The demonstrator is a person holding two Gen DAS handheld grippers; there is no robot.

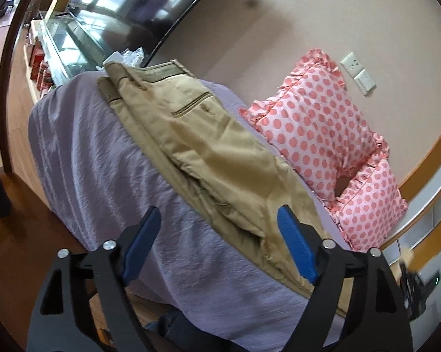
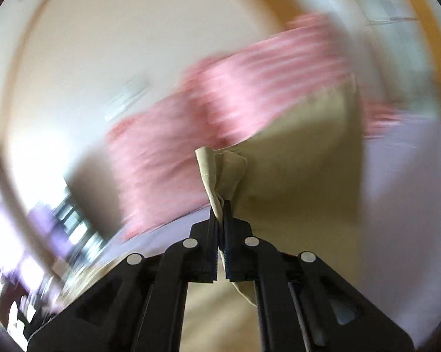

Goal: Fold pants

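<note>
Lilac bed (image 1: 82, 152), khaki pants (image 1: 220, 158), dotted pillows (image 1: 314, 123)

- Left gripper (image 1: 217, 226): jaws spread wide, blue pads (image 1: 296, 246) facing each other across the gap, nothing between them. Frame sharp.
- Right gripper (image 2: 219, 205): jaws pressed together, a pinch of tan pants (image 2: 217, 173) fabric clamped at the tips and bunching above them. Background heavily motion-blurred.
</note>
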